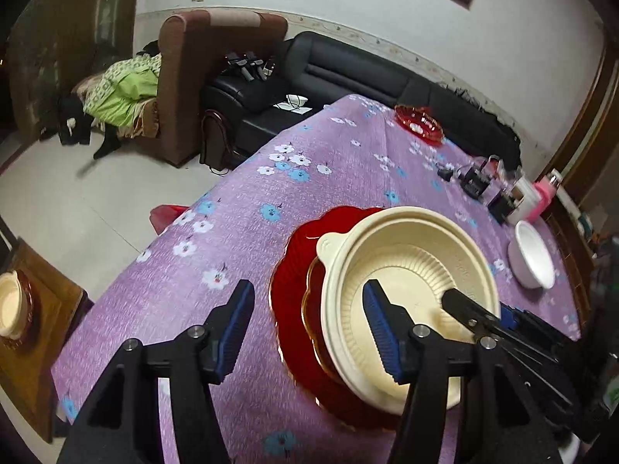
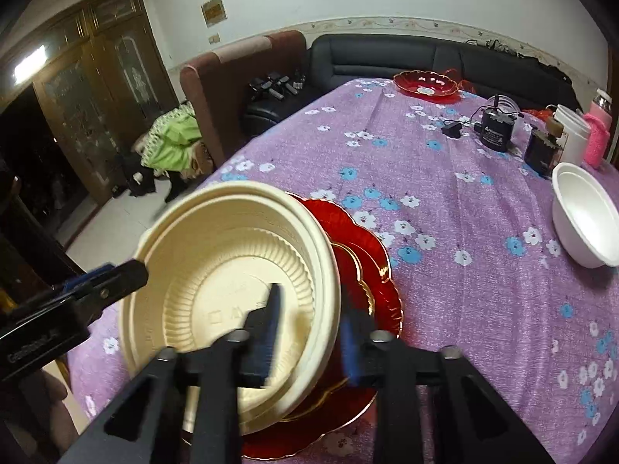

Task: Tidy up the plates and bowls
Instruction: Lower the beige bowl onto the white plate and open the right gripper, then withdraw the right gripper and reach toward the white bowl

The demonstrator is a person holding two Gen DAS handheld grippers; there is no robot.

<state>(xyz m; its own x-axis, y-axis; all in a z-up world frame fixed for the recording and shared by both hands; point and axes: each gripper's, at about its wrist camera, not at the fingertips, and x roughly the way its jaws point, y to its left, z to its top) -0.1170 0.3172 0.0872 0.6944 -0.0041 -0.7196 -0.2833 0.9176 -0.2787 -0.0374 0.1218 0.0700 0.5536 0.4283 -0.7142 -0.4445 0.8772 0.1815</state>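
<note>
While the cream bowl [image 2: 228, 294] sits tilted on two stacked red plates [image 2: 367, 270] near the purple tablecloth's [image 2: 445, 201] front edge, the right gripper [image 2: 309, 332] pinches its rim between narrow fingers. Beside the stack, the left gripper [image 1: 305, 328] is spread wide, holding nothing. Beyond the stack stand an empty white bowl [image 2: 584, 216] and a red dish [image 2: 425, 83].

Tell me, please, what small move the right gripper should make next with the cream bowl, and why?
Probably lower it a little and level it. The right gripper straddles the rim of the cream bowl, which sits tilted over the red plates. The left gripper is open, one finger inside the bowl, so it is not gripping it.
</note>
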